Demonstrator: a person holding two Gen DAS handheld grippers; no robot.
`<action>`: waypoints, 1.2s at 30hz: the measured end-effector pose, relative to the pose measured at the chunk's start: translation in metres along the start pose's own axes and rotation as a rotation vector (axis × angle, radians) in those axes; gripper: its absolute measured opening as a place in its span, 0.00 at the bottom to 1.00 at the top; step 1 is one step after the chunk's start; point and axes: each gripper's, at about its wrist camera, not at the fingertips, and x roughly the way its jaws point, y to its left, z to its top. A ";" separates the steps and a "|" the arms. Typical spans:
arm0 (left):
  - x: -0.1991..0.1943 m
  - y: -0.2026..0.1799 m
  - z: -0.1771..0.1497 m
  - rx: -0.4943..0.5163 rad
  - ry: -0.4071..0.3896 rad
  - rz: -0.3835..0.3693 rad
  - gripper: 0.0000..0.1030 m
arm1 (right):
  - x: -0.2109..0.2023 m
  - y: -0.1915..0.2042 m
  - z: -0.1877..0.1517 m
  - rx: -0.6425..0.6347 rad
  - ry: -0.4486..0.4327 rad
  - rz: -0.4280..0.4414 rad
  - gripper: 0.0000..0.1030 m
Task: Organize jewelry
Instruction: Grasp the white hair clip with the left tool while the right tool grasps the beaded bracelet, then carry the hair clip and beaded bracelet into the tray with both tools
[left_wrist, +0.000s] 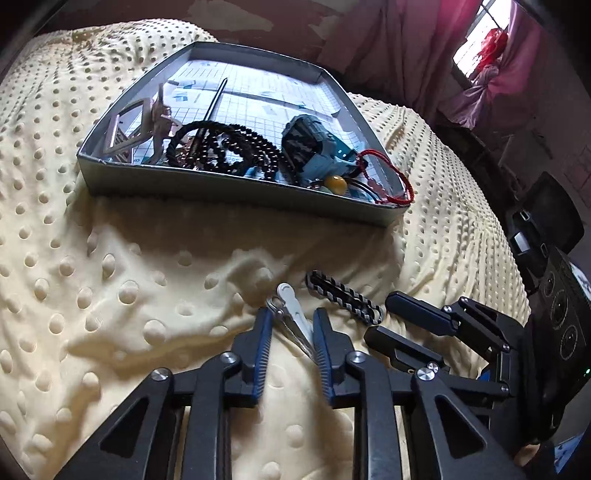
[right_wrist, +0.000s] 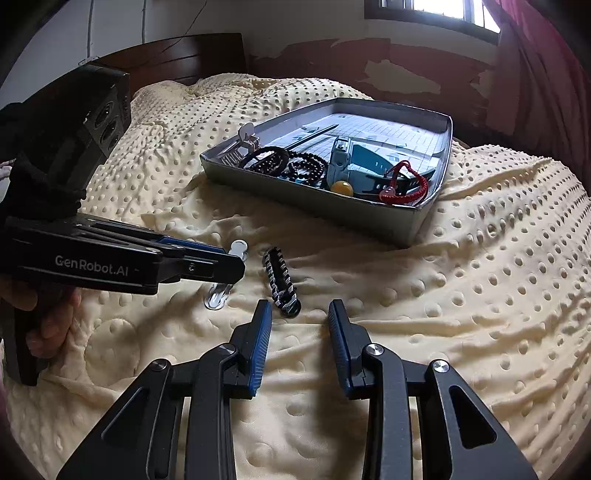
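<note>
**Asker:** While both hands are working over the bed, what are the two tools doing?

**Describer:** A cream dotted blanket (left_wrist: 110, 295) is covering the bed; the left gripper (left_wrist: 291, 325) is reaching low over it with its blue-padded fingers (left_wrist: 263, 332) partly open, straddling a silver hair clip (left_wrist: 291, 314) that is lying on the blanket; whether the pads are touching the clip, I cannot tell; a person's hand (right_wrist: 44, 317) is gripping that tool's handle. The right gripper (right_wrist: 300, 314) is hovering with its fingers spread wide and holding nothing.

**Asker:** Where is the jewelry sitting?

**Describer:** A black-and-white braided bracelet (right_wrist: 279, 277) is lying on the blanket just beside the clip, right in front of the right gripper's left finger. Farther back, a shallow grey tray (left_wrist: 229, 192) is resting on the blanket, holding dark beaded bracelets (left_wrist: 236, 147), a blue watch (left_wrist: 314, 144), a red cord bracelet (left_wrist: 391, 184) draping over the rim, an amber bead (left_wrist: 335, 184), a thin dark stick (left_wrist: 216, 101) and a pale square buckle (left_wrist: 125, 125).
</note>
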 end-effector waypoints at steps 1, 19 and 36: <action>0.001 0.003 0.001 -0.013 0.000 -0.009 0.18 | 0.001 0.001 0.001 -0.002 0.000 0.002 0.28; -0.011 0.004 -0.003 0.019 -0.043 -0.050 0.07 | 0.001 0.000 0.005 0.005 -0.028 0.032 0.15; -0.067 -0.005 0.076 0.059 -0.261 0.083 0.07 | -0.021 -0.044 0.058 0.254 -0.289 -0.131 0.15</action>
